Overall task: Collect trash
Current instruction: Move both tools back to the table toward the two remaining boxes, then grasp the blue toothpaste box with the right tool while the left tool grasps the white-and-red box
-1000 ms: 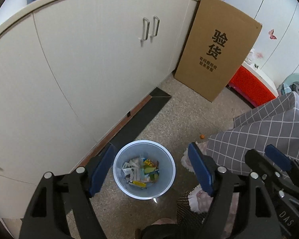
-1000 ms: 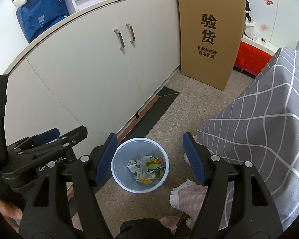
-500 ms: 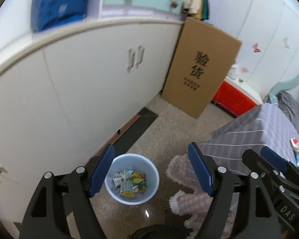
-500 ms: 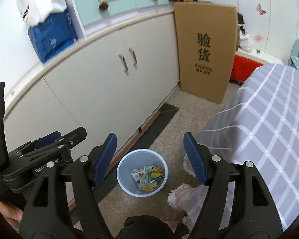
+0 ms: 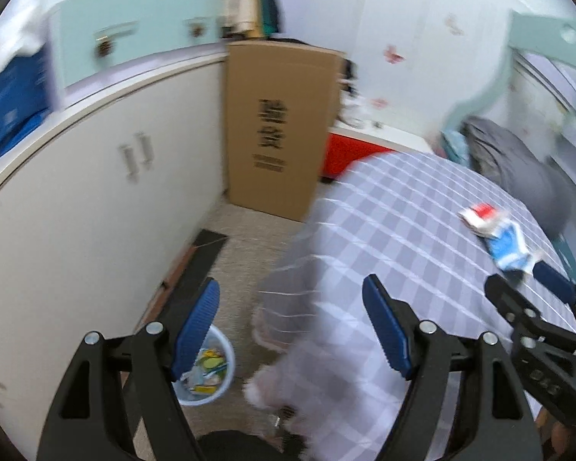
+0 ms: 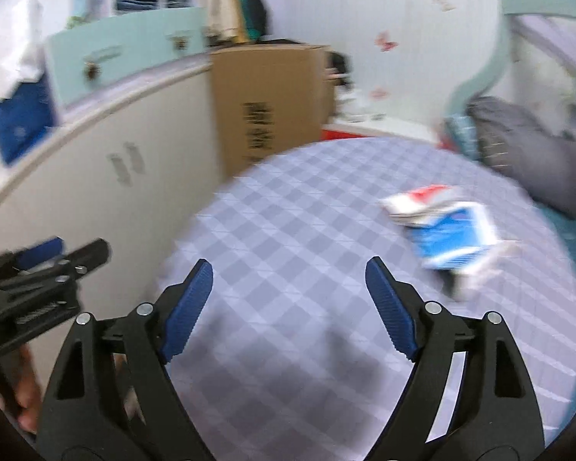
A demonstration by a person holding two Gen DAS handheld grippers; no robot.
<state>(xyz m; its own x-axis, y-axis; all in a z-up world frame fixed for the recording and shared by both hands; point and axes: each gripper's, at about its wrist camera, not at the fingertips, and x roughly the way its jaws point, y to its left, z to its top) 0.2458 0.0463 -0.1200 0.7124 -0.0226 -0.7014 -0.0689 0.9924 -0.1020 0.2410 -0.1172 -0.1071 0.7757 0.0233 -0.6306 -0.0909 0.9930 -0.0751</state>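
Note:
A blue and white wrapper point(image 6: 451, 242) and a red and white one point(image 6: 418, 199) lie on the grey checked bed cover point(image 6: 307, 230); they also show in the left wrist view point(image 5: 508, 246) point(image 5: 480, 217). A pale blue trash bin point(image 5: 207, 368) with several scraps stands on the floor, partly behind my left finger. My left gripper point(image 5: 292, 322) is open and empty above the bed's edge. My right gripper point(image 6: 290, 303) is open and empty above the bed, left of the wrappers. Both views are blurred.
White cabinets point(image 5: 96, 211) run along the left. A tall cardboard box point(image 5: 280, 126) leans at their end, with a red box point(image 5: 349, 150) beside it. A grey bundle point(image 6: 526, 157) lies at the bed's head. A pink fluffy item point(image 5: 272, 376) lies on the floor by the bin.
Both grippers have swung up and to the right, from over the bin to over the bed. The wrappers on the bed have come into view. Both stay open.

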